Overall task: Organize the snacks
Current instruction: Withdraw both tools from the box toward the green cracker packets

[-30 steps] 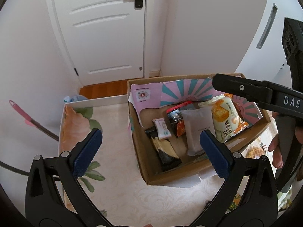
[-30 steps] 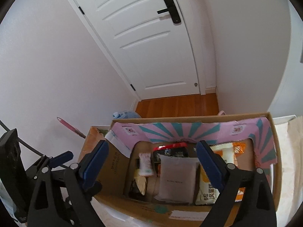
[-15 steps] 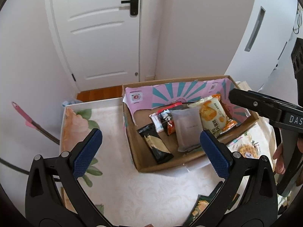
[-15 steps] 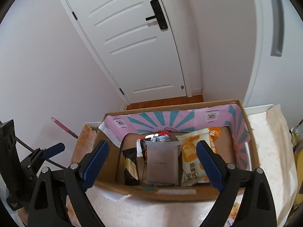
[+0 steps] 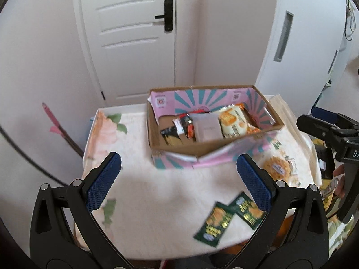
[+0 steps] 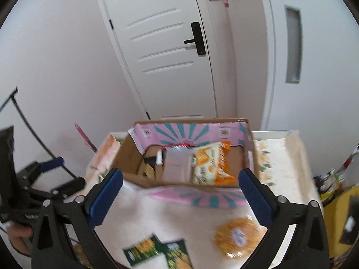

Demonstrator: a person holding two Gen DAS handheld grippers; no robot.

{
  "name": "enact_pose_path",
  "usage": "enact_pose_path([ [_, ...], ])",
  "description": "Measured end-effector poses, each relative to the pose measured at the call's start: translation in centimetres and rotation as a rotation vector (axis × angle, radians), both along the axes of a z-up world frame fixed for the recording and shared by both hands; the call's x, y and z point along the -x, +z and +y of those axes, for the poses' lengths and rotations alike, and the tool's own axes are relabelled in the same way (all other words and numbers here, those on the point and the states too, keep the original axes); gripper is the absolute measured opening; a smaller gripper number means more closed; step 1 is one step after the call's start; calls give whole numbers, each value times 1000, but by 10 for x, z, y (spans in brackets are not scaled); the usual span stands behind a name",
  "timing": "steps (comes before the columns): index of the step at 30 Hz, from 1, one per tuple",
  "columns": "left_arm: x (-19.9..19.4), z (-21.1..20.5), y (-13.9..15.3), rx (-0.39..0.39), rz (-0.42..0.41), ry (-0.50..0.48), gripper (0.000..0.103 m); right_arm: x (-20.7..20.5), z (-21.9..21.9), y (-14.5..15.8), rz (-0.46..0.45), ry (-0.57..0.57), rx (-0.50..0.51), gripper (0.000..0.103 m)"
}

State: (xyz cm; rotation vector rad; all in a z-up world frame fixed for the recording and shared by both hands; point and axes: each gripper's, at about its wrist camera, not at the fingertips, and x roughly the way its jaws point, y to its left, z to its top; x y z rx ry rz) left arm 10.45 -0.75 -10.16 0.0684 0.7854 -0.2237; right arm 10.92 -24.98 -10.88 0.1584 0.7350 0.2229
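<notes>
A cardboard box with pink and teal lining stands at the far side of the table; it also shows in the right wrist view. Inside lie a grey packet, a yellow-orange snack bag, a red-black packet and a dark packet. Two dark green packets and a round golden waffle pack lie on the cloth in front of the box. My left gripper is open and empty above the cloth. My right gripper is open and empty before the box.
The table carries a white floral cloth. A white door and walls stand behind. A pink-handled stick leans at the left. Yellow and green clutter sits beyond the table's right edge.
Both grippers have pulled back from the box and risen. The box now looks smaller and farther, and the green packets and waffle pack on the near cloth have come into view.
</notes>
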Motion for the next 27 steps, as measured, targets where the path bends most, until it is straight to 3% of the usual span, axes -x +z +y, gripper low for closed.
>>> enact_pose_path([
  [5,35,-10,-4,-17,2,-4,103,32,-6,-7,71,7,98,103],
  [13,59,-24,-27,-38,46,-97,103,74,-10,-24,72,20,128,103],
  [20,61,-36,-76,-77,121,-237,101,83,-3,-63,131,45,124,103],
  [27,48,-49,-136,-141,190,-345,88,87,12,-117,179,69,122,100],
])
